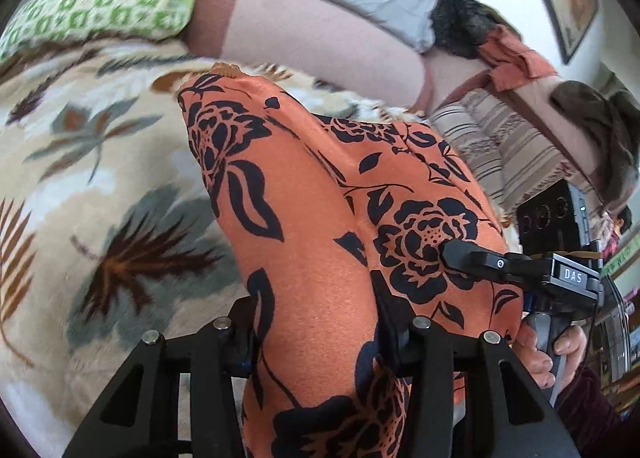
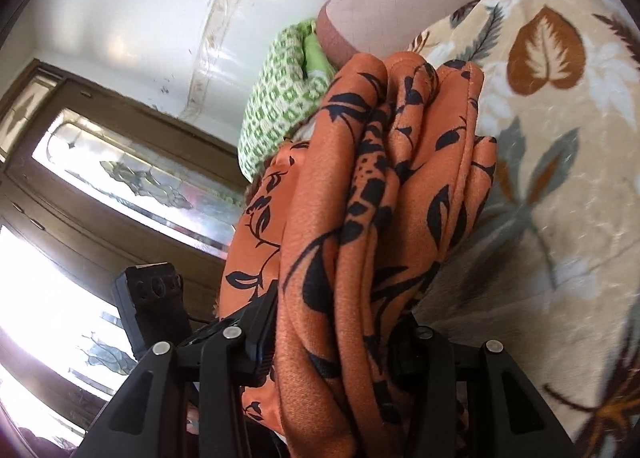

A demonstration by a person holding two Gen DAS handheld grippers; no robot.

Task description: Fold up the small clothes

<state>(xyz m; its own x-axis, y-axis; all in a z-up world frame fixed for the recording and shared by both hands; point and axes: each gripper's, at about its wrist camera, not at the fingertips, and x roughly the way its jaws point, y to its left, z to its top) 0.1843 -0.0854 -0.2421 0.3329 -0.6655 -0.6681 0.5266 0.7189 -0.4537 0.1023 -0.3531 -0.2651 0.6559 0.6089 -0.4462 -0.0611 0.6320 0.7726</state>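
**Carrying the folded orange garment with both tools**

Nearest to us, the left tool (image 1: pixel 316 332) is clamped on a thick bunch of the orange garment (image 1: pixel 320 198), and the right tool (image 2: pixel 336 342) pinches several stacked layers of the same cloth; in the left wrist view one finger of the right tool presses into a printed flower. We judge the step in hand to be lifting the doubled piece to lay it over for another fold. To do it well we should keep both grips level with each other, hold the cloth taut between them so the layers do not slide, and lower the edges squarely before releasing.

The garment is orange with a dark floral and leaf print, slightly sheened, hemmed at its edge, hanging in soft rolls. It is held above the leaf-patterned blanket (image 1: pixel 100 178) on the bed. Beyond lies a green checked cloth (image 1: pixel 108 6).
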